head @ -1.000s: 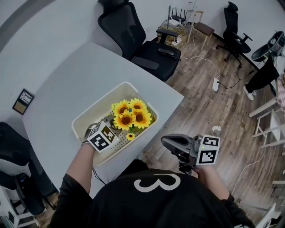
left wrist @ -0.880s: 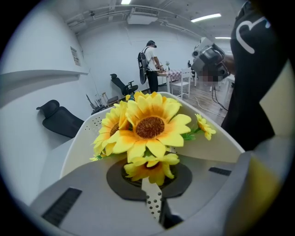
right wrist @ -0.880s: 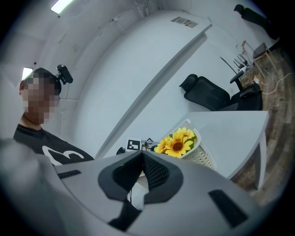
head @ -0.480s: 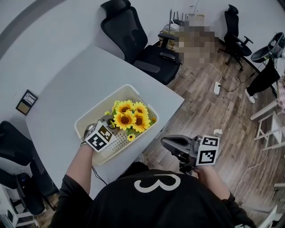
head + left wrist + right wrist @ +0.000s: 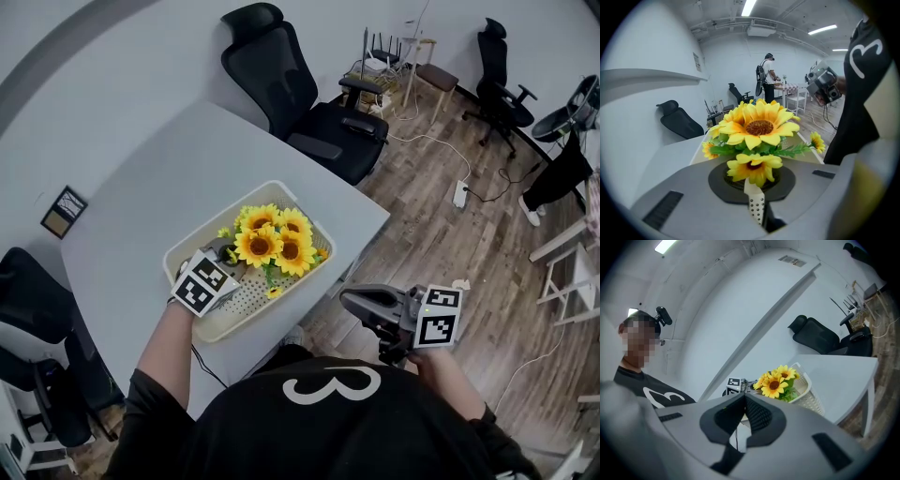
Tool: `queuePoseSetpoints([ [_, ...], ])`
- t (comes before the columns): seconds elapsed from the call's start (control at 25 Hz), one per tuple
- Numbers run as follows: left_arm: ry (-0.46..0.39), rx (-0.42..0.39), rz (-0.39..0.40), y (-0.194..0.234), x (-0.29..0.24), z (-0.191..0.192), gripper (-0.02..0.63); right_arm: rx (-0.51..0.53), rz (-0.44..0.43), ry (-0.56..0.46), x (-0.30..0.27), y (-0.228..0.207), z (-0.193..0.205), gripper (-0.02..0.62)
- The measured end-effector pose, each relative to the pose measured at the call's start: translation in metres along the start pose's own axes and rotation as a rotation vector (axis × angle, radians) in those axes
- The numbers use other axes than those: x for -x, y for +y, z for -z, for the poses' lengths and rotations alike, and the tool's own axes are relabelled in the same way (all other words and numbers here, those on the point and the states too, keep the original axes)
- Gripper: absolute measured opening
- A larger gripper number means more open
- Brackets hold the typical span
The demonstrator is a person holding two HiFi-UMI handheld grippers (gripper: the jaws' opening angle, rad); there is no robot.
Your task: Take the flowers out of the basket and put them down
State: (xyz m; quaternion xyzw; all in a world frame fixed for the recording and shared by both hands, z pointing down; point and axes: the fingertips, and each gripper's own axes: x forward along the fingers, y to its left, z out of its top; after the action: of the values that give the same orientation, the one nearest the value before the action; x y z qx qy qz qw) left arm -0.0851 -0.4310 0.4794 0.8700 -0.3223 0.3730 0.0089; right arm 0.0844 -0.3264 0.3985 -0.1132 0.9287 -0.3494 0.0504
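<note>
On the counter (image 5: pixel 141 206), near its right front corner, a basket (image 5: pixel 217 330), with flowers (image 5: pixel 272 244) rising out of its far right half and the left tool (image 5: pixel 225 253) closed on them from the near left; off to the right, over the floor (image 5: pixel 450 244), the right tool (image 5: pixel 354 302); behind the counter, a chair (image 5: pixel 300 94).

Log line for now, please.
left gripper: shut on yellow sunflower bunch | bunch: over cream perforated plastic basket, not yet on white table | right gripper: shut, empty
</note>
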Motion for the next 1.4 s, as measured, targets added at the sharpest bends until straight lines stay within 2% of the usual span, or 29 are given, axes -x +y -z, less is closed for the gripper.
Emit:
queuePoseSetpoints([
  [0.2,-0.035,0.033,-0.031,0.003,0.015,-0.010,0.020,0.012,-0.020,0.002,0.000,0.007,-0.002,0.009],
  [0.48,-0.104,0.125,-0.059,-0.001,0.039,-0.024,0.020,0.037,-0.047,0.005,0.006,0.020,0.000,0.009],
  [0.76,-0.174,0.160,-0.084,-0.011,0.062,-0.045,0.020,0.067,-0.066,0.004,0.014,0.035,-0.002,0.009],
  [1.08,-0.275,0.241,-0.109,-0.023,0.098,-0.065,0.020,0.098,-0.100,0.025,0.013,0.055,-0.001,0.009],
  [1.4,-0.370,0.313,-0.150,-0.019,0.132,-0.074,0.020,0.094,-0.122,0.036,0.005,0.060,0.002,0.009],
])
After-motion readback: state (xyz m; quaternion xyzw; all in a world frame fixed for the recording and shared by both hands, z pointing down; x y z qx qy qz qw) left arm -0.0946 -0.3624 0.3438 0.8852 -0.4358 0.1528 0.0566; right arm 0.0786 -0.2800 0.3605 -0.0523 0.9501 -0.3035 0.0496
